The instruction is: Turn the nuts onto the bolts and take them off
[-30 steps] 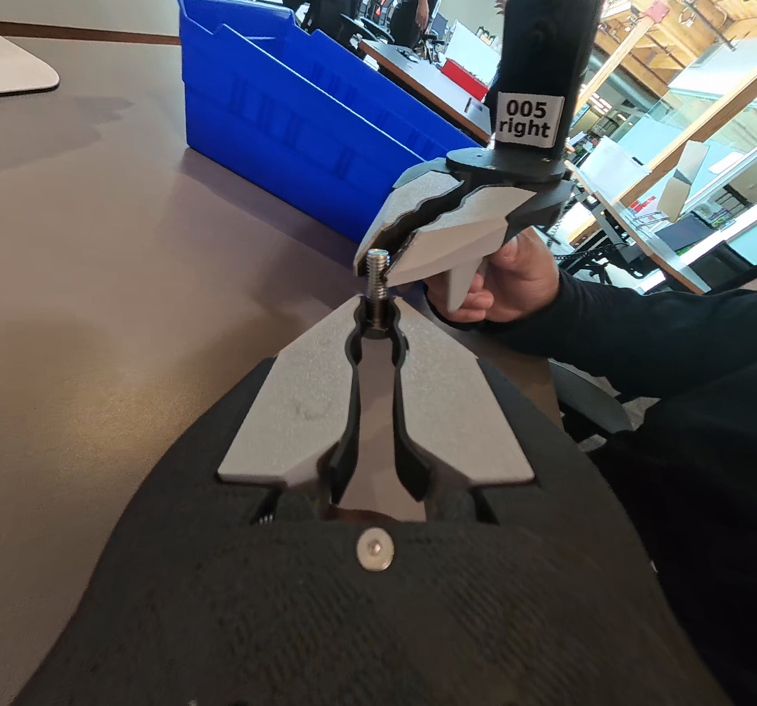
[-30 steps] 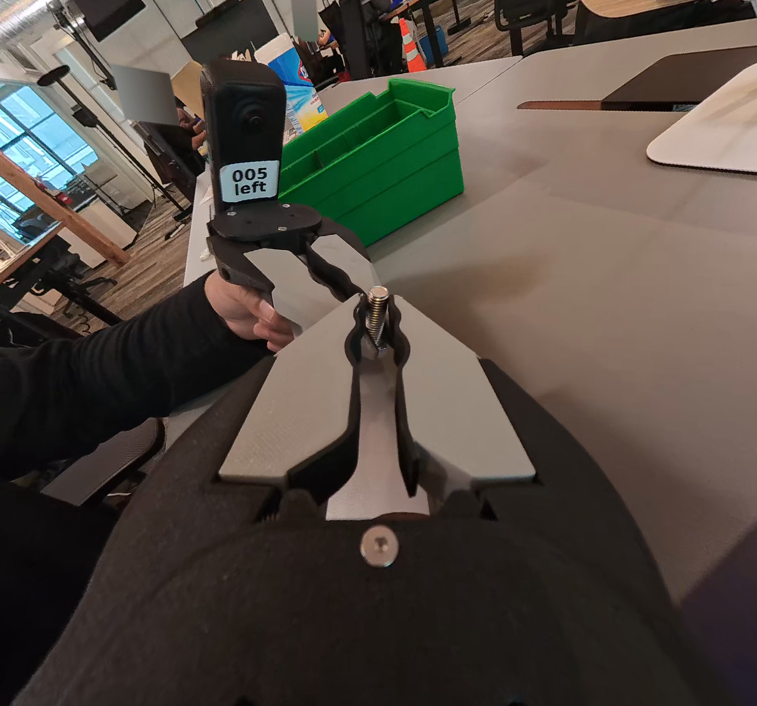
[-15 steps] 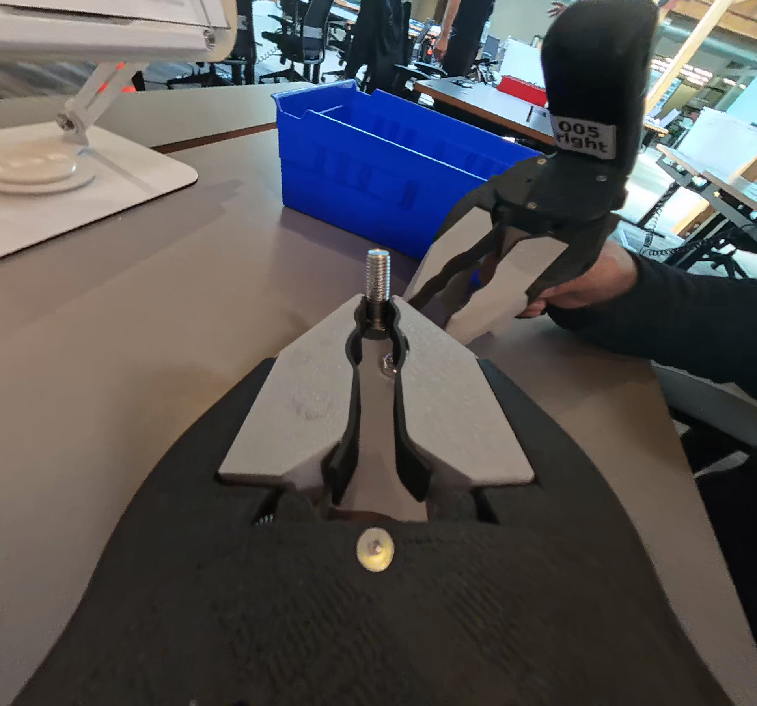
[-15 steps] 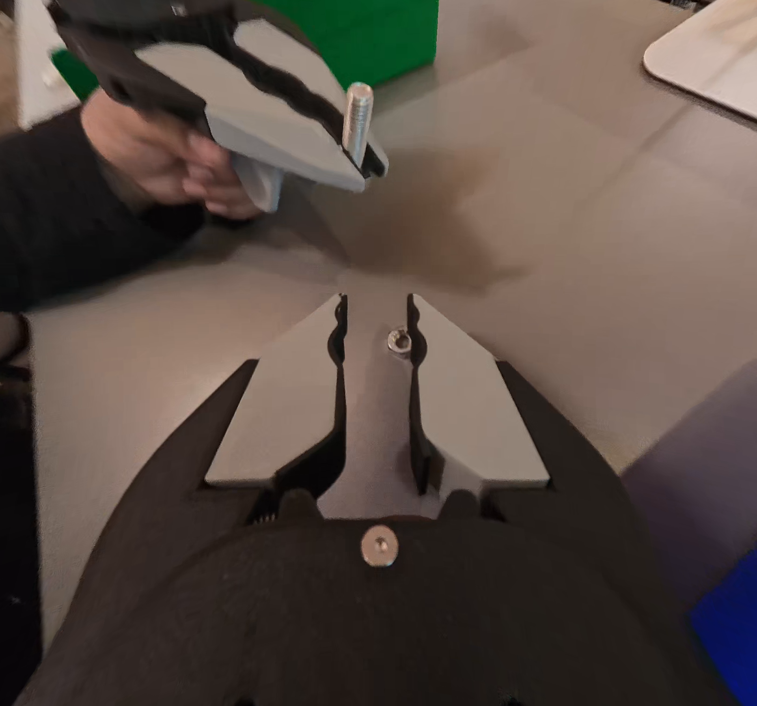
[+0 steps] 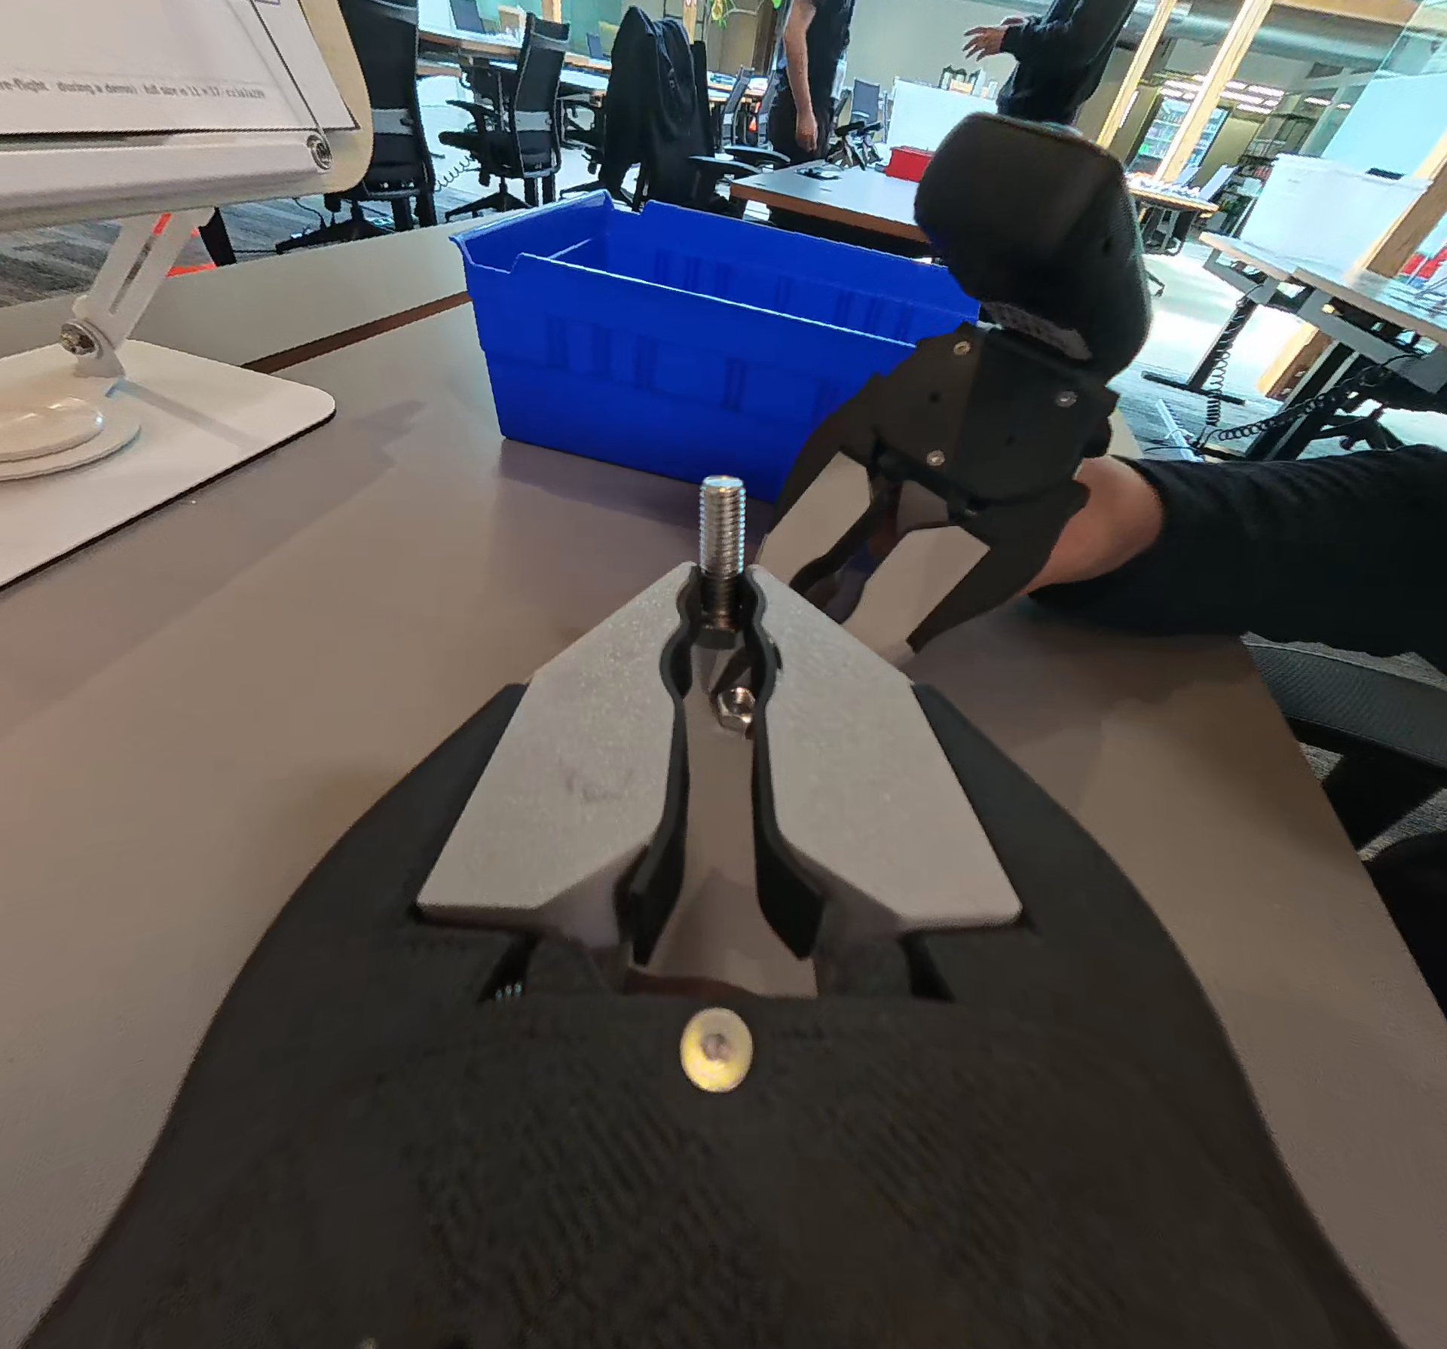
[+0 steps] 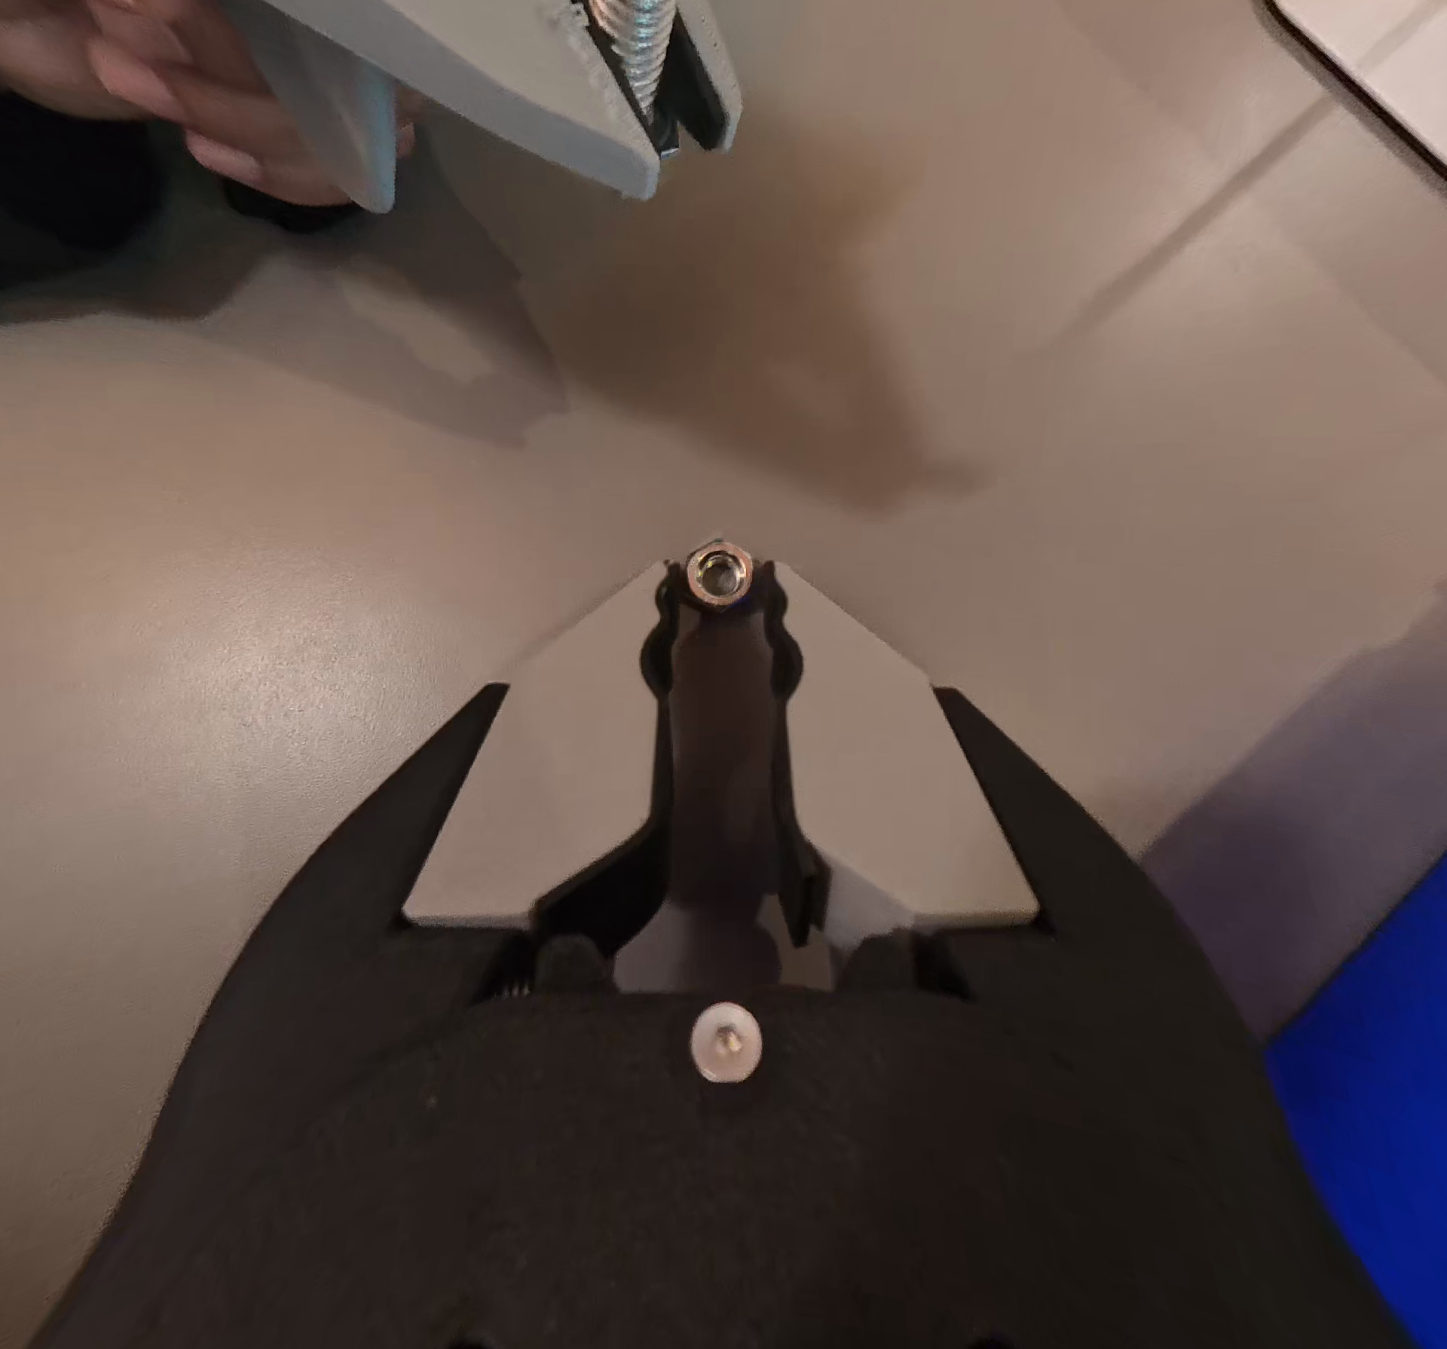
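Note:
My left gripper (image 5: 721,585) is shut on the lower part of a silver bolt (image 5: 721,528) and holds it upright above the grey table (image 5: 235,685). A silver nut (image 6: 719,577) lies flat on the table, hole up. My right gripper (image 6: 719,567) points straight down with its fingertips on either side of the nut. Its jaws stand partly closed, with a thin gap on each side of the nut. In the left wrist view the nut (image 5: 732,708) shows through the finger gap and the right gripper (image 5: 853,614) leans down just right of the bolt. The left gripper (image 6: 681,129) and the bolt (image 6: 638,4) show at the top of the right wrist view.
A blue bin (image 5: 705,364) stands behind the bolt; its corner shows in the right wrist view (image 6: 1370,1076). A white monitor stand base (image 5: 156,411) sits at far left. The table edge runs along the right, by a dark sleeve (image 5: 1253,544). People stand far behind. Some 9 cm of space lies between my two pairs of fingers.
The right gripper left the bolt and opened, and the nut now lies on the table. It has since dropped down around the nut with narrower jaws. The left gripper keeps the bolt.

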Demonstrator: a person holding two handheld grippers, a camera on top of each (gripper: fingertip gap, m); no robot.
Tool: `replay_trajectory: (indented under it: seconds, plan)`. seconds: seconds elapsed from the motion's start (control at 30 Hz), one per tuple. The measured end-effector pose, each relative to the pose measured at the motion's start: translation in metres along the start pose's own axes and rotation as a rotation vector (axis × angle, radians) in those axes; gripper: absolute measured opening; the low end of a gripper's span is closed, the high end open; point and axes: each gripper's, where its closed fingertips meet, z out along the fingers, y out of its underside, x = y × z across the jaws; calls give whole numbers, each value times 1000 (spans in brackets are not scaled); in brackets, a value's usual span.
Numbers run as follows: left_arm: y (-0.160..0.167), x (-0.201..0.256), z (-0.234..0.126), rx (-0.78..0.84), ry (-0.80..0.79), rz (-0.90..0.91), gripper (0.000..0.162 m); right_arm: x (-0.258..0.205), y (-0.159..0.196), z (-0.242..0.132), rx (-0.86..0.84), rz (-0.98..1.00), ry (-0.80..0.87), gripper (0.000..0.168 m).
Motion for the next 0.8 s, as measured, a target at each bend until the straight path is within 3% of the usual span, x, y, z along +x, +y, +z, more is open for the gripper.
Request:
replay_trajectory:
  seconds: [0.23,0.47,0.63,0.8]
  plan:
    - [-2,3,-1,14,27,3,6,-4,-10,-6,60,2,-16,14]
    - [-10,8,-4,66,55,29,6,-28,-61,-74,233,-44,-79,14]
    - [-11,17,2,73,49,78,6,-27,-95,-116,228,-74,-109,14]
    - [-21,29,0,128,83,107,6,-22,-115,-119,168,-128,-108,14]
